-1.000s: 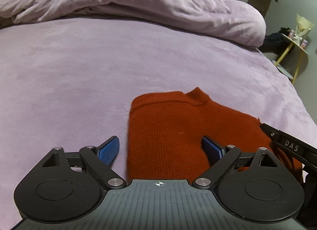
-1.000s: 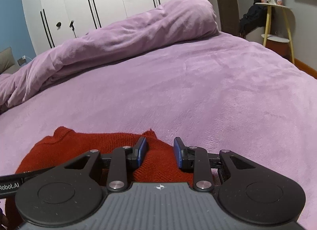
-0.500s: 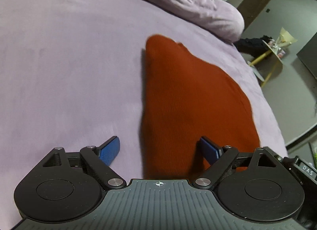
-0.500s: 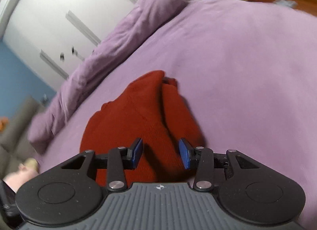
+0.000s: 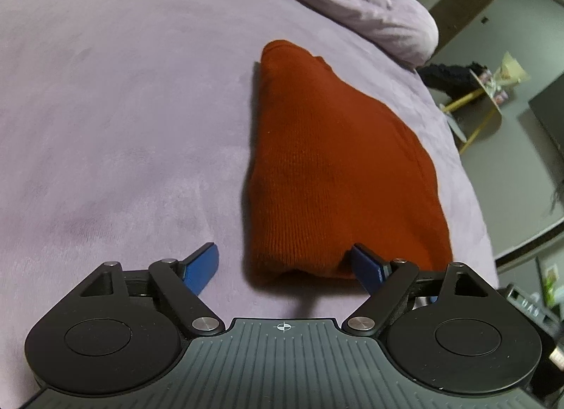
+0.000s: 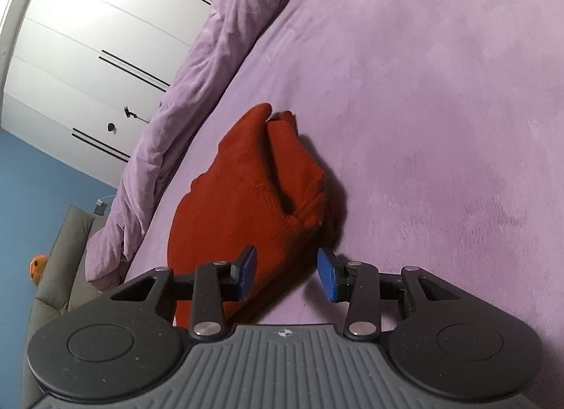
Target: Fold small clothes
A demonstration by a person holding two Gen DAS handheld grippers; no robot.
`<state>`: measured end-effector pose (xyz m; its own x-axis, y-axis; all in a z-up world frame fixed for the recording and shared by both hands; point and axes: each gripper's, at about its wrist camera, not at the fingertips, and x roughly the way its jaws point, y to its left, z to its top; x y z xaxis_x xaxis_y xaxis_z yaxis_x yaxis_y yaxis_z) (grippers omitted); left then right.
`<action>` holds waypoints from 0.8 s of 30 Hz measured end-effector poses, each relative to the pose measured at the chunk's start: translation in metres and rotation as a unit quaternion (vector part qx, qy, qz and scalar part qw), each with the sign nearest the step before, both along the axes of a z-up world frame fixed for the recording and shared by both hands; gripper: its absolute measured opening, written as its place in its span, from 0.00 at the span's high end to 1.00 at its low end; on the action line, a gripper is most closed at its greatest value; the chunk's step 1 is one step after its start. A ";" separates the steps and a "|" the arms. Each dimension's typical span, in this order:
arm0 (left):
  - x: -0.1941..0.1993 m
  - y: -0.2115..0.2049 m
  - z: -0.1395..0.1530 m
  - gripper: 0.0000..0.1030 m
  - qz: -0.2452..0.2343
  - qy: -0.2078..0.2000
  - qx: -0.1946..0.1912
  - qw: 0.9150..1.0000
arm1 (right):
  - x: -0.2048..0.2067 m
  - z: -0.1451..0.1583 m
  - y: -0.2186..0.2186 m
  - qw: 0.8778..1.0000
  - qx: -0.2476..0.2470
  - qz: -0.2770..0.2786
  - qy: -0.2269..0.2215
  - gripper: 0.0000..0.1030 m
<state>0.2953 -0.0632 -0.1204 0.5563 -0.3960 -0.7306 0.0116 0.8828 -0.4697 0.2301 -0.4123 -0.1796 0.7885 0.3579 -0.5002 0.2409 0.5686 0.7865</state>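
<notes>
One rust-red knit sweater point(image 5: 338, 169), folded, on the purple bedspread point(image 5: 105, 109). Your left gripper point(image 5: 282, 264) is spread wide at its near edge; your right gripper point(image 6: 285, 271) gapes over its near corner.

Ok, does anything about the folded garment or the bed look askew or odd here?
Little stands out. The rust-red knitted sweater lies folded on the lilac plush bedspread; in the right wrist view its fold looks lumpy, with a deep crease rather than flat layers. Both tongs, left and right, are open around its near edge.
</notes>
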 end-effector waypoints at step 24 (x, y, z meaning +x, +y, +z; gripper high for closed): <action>0.030 0.042 0.017 0.14 -0.012 -0.037 0.001 0.999 | 0.011 0.011 -0.030 0.995 -0.085 0.048 -0.017 0.46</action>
<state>0.3251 -0.0216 -0.1032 0.5984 -0.4086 -0.6891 0.0673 0.8827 -0.4650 0.2414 -0.4426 -0.1687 0.7724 0.3448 -0.5333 0.1541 0.7129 0.6841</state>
